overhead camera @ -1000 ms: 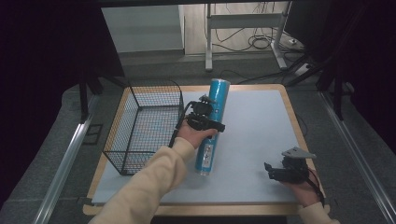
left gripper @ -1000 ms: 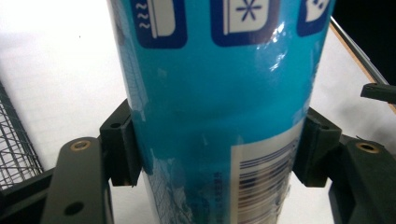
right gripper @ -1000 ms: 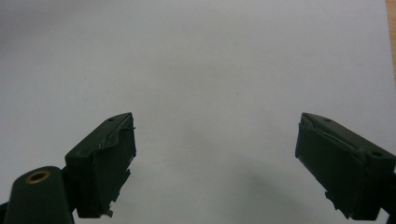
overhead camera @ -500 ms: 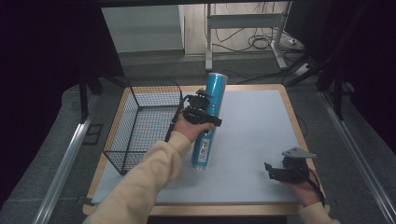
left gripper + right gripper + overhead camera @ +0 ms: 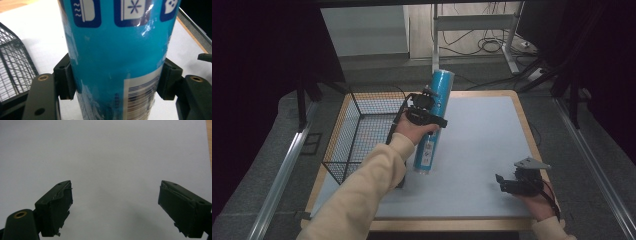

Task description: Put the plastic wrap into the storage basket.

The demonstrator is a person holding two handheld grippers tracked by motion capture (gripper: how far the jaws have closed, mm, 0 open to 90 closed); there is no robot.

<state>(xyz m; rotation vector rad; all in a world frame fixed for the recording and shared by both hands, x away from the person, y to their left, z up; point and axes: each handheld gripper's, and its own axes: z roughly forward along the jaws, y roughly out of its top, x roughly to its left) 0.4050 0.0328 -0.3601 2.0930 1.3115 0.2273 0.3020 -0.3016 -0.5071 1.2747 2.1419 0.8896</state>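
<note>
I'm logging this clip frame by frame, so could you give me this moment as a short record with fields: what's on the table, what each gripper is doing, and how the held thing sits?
surface: white table top with wooden edging
held item: blue cylindrical canister, barcode label near its lower end
canister pose: tilted, top leaning away from the person, lower end at the table
left gripper: shut on the canister, one jaw on each side
right gripper: open, holding nothing, low over the table near the person's right
container: black wire basket left of the canister, nothing visible inside
</note>
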